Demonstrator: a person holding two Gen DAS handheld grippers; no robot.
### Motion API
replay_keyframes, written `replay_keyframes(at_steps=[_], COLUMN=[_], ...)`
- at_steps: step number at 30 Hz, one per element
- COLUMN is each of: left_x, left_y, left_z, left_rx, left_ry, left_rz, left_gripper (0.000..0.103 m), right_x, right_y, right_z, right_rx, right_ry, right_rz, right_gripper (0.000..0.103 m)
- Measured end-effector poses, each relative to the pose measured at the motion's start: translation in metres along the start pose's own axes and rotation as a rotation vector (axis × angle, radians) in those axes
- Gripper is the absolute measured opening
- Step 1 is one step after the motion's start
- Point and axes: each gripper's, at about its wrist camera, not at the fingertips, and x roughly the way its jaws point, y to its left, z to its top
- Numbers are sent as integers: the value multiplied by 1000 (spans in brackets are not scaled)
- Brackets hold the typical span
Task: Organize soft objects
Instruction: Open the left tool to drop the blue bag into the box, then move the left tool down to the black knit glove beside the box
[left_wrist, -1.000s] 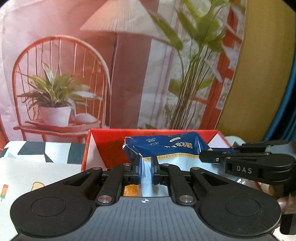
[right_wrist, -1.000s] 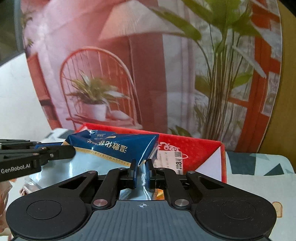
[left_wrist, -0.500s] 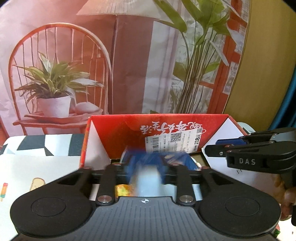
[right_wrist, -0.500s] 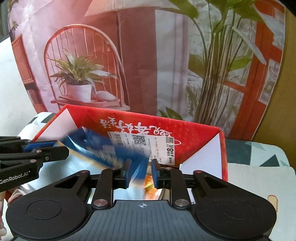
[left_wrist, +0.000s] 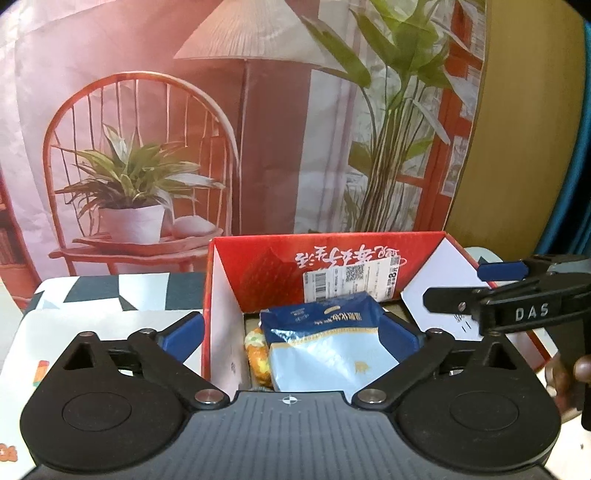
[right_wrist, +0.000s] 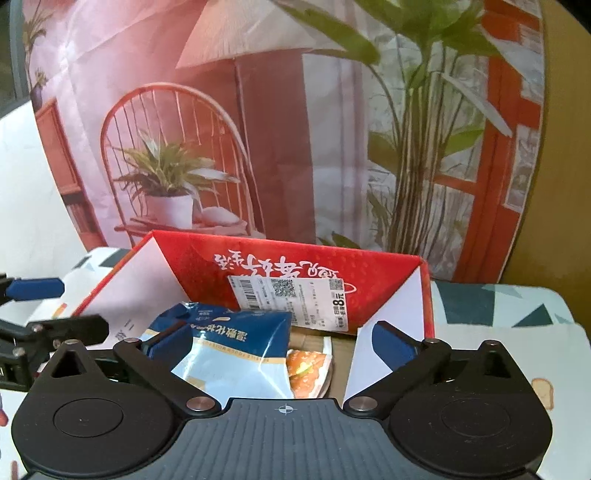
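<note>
While both tools gape, blue pack (left_wrist: 325, 343) lies inside red box (left_wrist: 280, 266).

Box (left_wrist: 258, 266): red inner back wall with white script, white side flaps, white label (left_wrist: 351, 278) with black barcode.
Pack (left_wrist: 325, 347): dark blue top, pale blue lower face, white and gold print.
Wrapper (right_wrist: 308, 369) beside pack: orange, yellow, green.
Fingers (left_wrist: 183, 332): blue pads on black links.
Bench (right_wrist: 498, 306) cover: white with dark teal and grey triangles.
Backdrop (left_wrist: 147, 110): pink, red chair, green plants.
</note>
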Motion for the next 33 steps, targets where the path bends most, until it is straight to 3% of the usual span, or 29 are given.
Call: replay_keyframes(at_steps=[7, 21, 29, 33], left_x=[-28, -69, -84, -91], left_y=[-6, -12, -13, -14], left_z=[-8, -54, -81, -95], left_rx=[13, -6, -15, 2], left_ry=[-26, -32, -17, -18], left_rz=[2, 24, 24, 32], left_gripper=[103, 103, 103, 103], right_x=[-31, -75, -96, -110], right_y=[-4, -7, -1, -1], right_z=[-17, -56, -87, -100], right_rx=[6, 95, 52, 65], right_ry=[-81, -98, -122, -146], right_rz=[-26, 76, 75, 121], right_gripper=[103, 103, 103, 103])
